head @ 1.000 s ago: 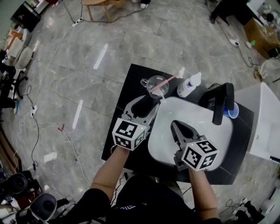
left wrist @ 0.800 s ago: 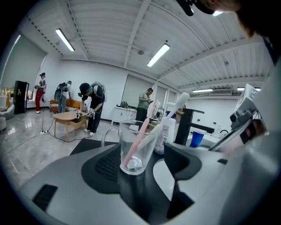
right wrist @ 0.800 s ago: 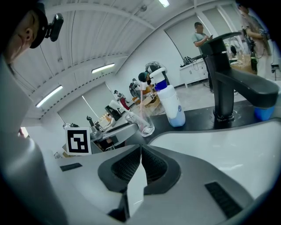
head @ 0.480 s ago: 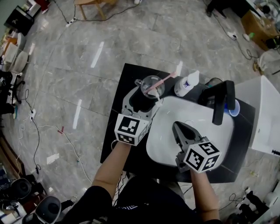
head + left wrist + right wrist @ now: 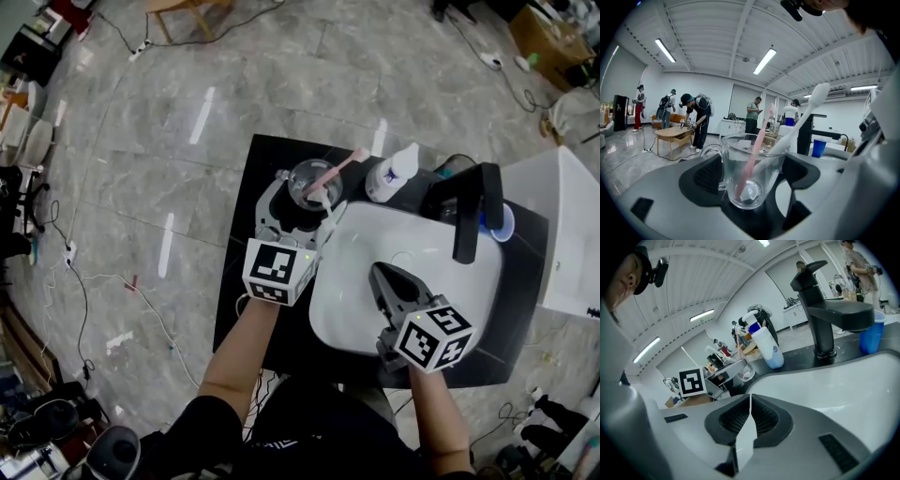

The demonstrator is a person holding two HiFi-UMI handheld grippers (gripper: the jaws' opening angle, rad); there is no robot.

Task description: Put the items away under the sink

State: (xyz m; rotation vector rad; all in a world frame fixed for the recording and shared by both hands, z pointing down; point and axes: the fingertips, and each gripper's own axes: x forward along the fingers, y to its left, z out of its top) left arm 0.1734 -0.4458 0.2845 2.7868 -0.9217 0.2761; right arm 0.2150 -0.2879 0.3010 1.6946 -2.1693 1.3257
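Observation:
A clear glass mug (image 5: 314,181) (image 5: 749,174) stands at the black counter's far left corner, holding a pink toothbrush (image 5: 337,167) (image 5: 757,147) and a white toothbrush (image 5: 799,121). My left gripper (image 5: 303,201) (image 5: 750,187) is open, with one jaw on each side of the mug and a gap showing on both sides. My right gripper (image 5: 378,273) (image 5: 750,400) is shut on nothing and hangs over the white sink basin (image 5: 445,286).
A white bottle (image 5: 392,174) (image 5: 768,348) stands behind the basin, beside a black faucet (image 5: 469,223) (image 5: 824,310) and a blue cup (image 5: 502,225) (image 5: 872,336). A white cabinet (image 5: 567,234) adjoins the black counter (image 5: 244,281) on the right. Cables lie on the floor at left.
My left gripper has slid forward along the counter until its jaws flank the glass mug. The right gripper has stayed shut over the basin.

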